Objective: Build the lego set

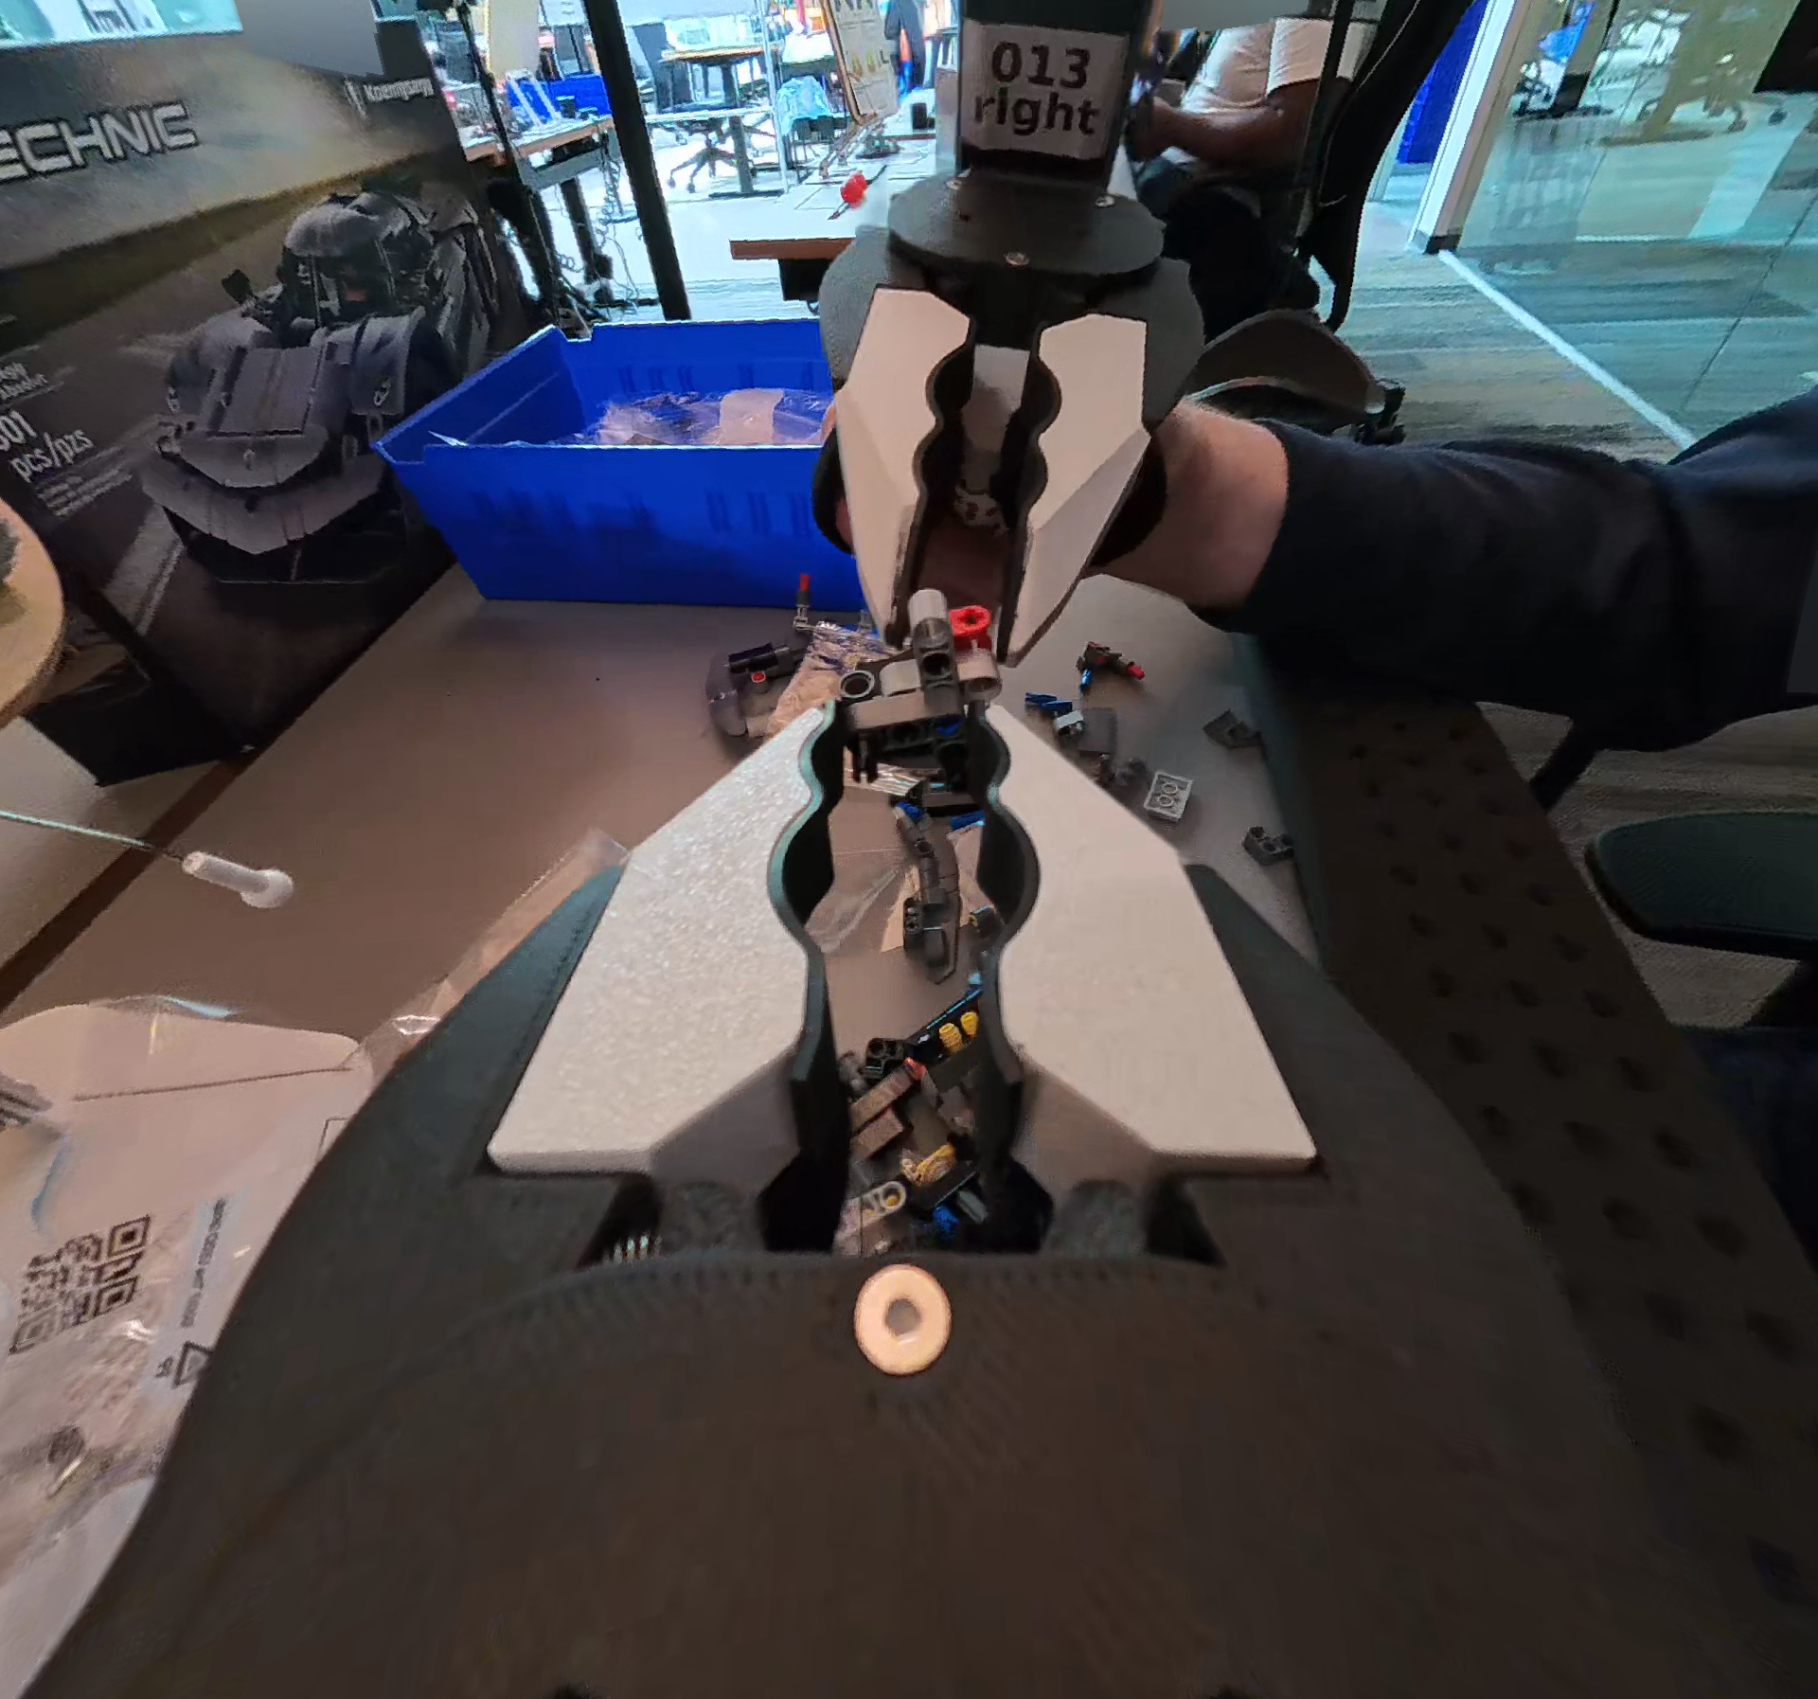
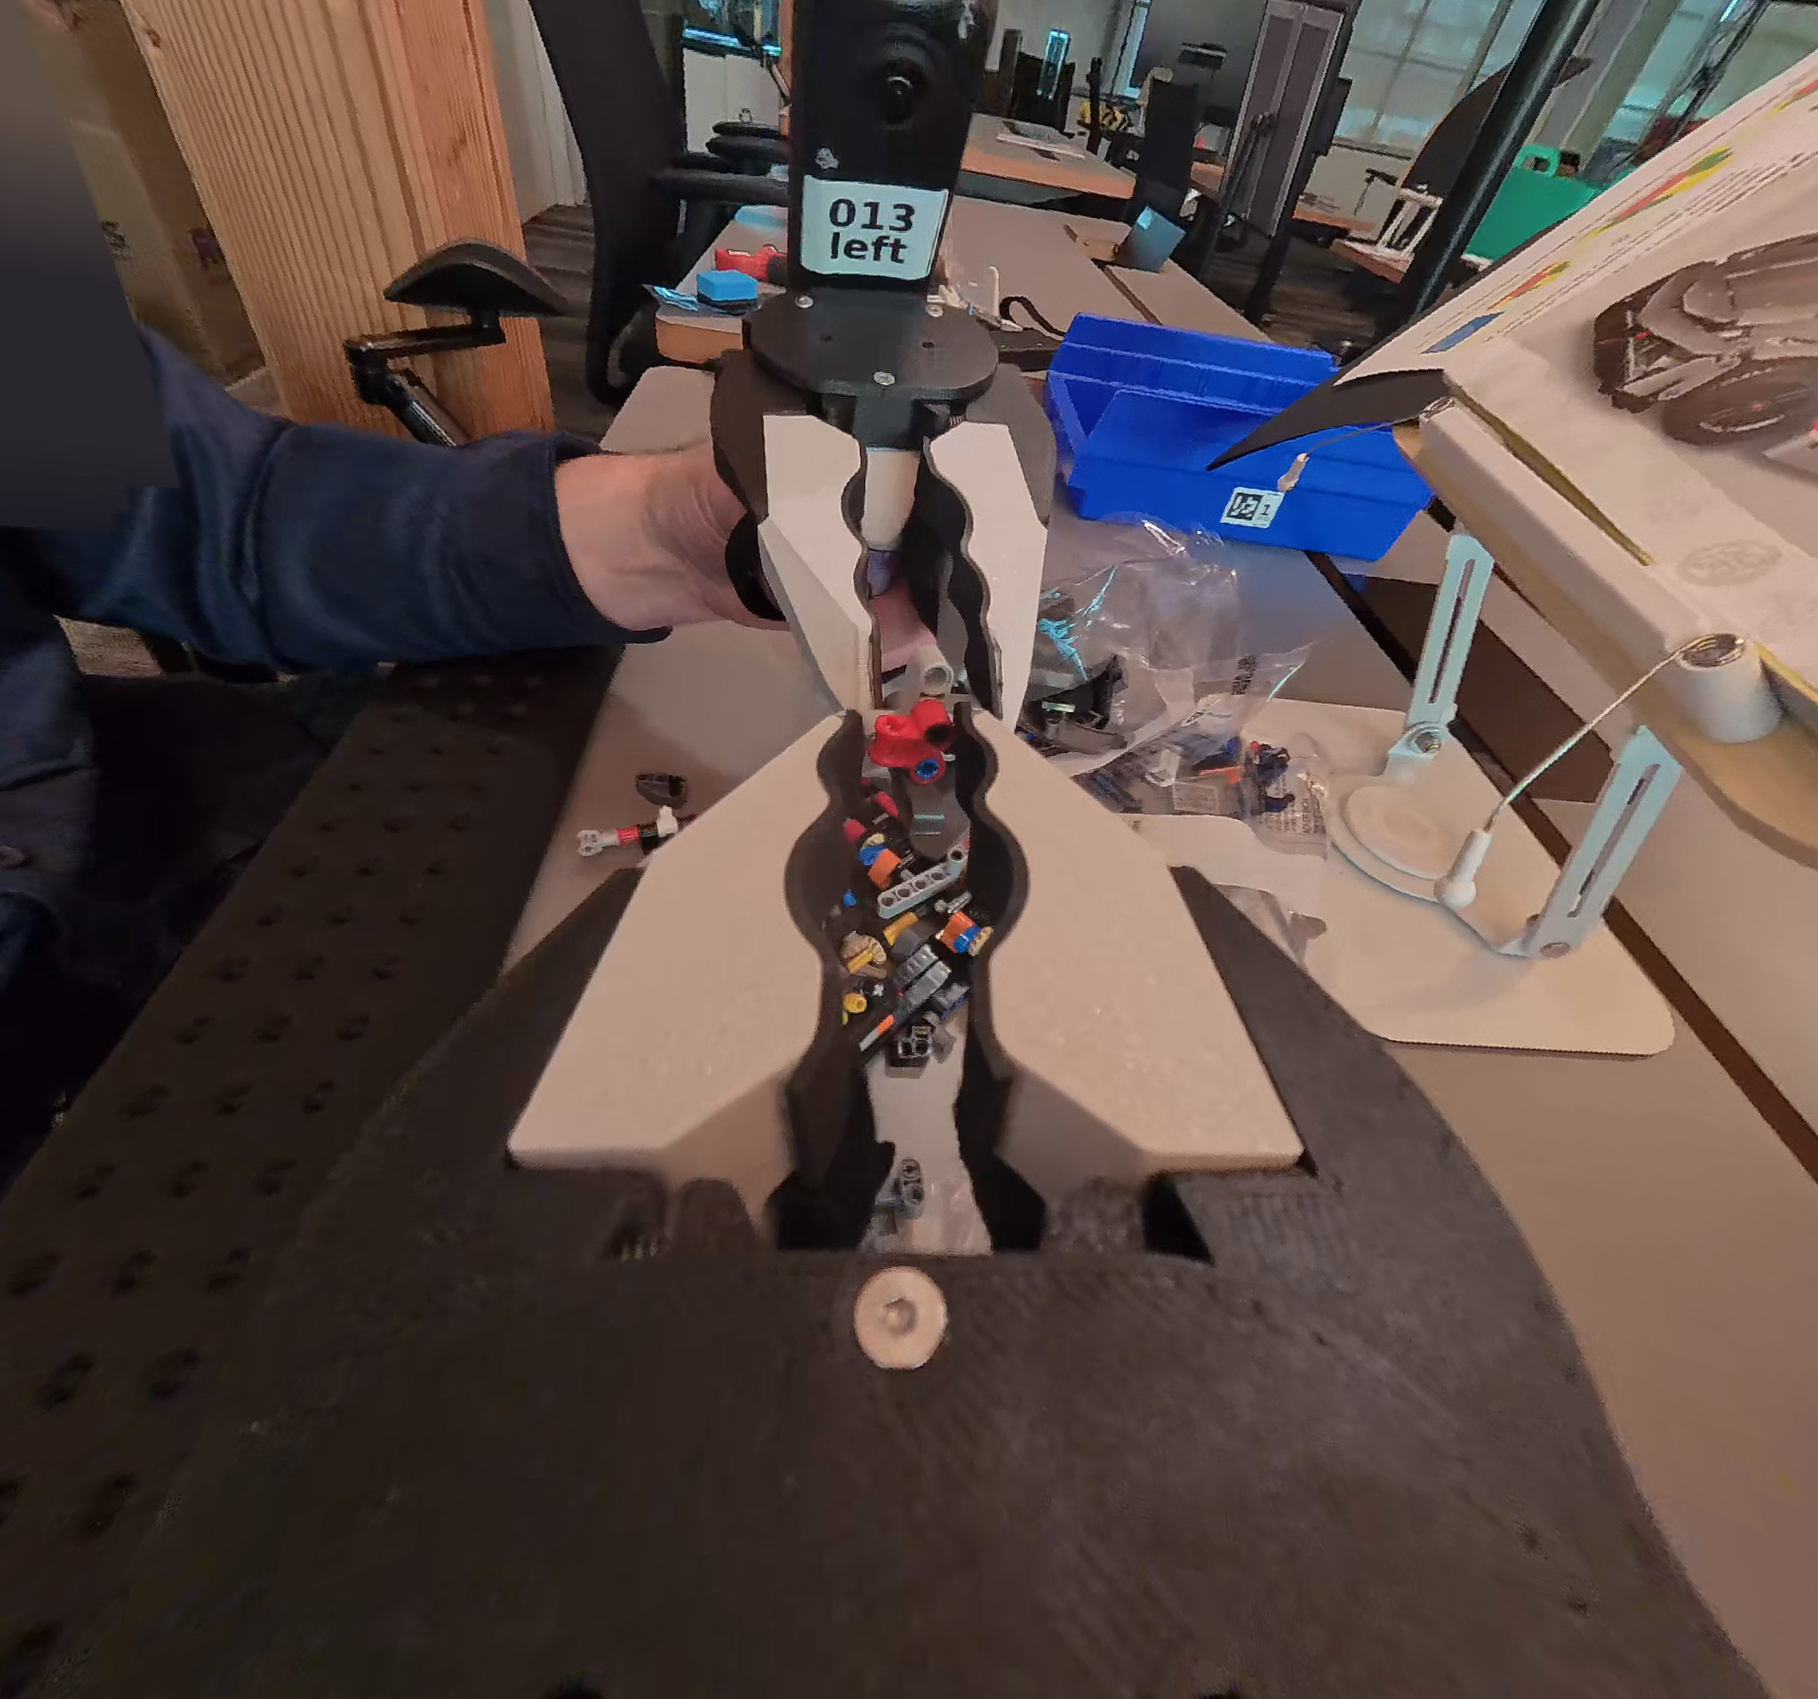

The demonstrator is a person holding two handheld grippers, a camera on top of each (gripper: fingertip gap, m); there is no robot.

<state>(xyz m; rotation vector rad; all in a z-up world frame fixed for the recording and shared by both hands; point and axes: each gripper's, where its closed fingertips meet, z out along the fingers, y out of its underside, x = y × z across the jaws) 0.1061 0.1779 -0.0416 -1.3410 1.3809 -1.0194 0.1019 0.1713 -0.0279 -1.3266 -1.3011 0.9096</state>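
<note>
My left gripper [image 1: 905, 717] is shut on a small grey and black lego assembly [image 1: 900, 712], held above the grey table [image 1: 492, 766]. My right gripper [image 1: 952, 646] comes at it from the far side, tip to tip. In the right wrist view my right gripper [image 2: 907, 719] is closed on a red connector [image 2: 910, 732] at the top of that assembly. The left gripper [image 2: 925, 702] stands opposite, with a light grey piece [image 2: 935, 668] between its fingers. Loose lego pieces [image 2: 915, 924] lie on the table beneath both grippers.
A blue bin [image 1: 630, 491] with plastic bags stands behind, next to the set's box [image 1: 246, 373]. An instruction booklet [image 2: 1623, 323] sits on a white stand at the right. Opened plastic bags [image 2: 1181, 668] and scattered pieces [image 1: 1161, 796] lie around. A black perforated board [image 1: 1476, 963] borders the table.
</note>
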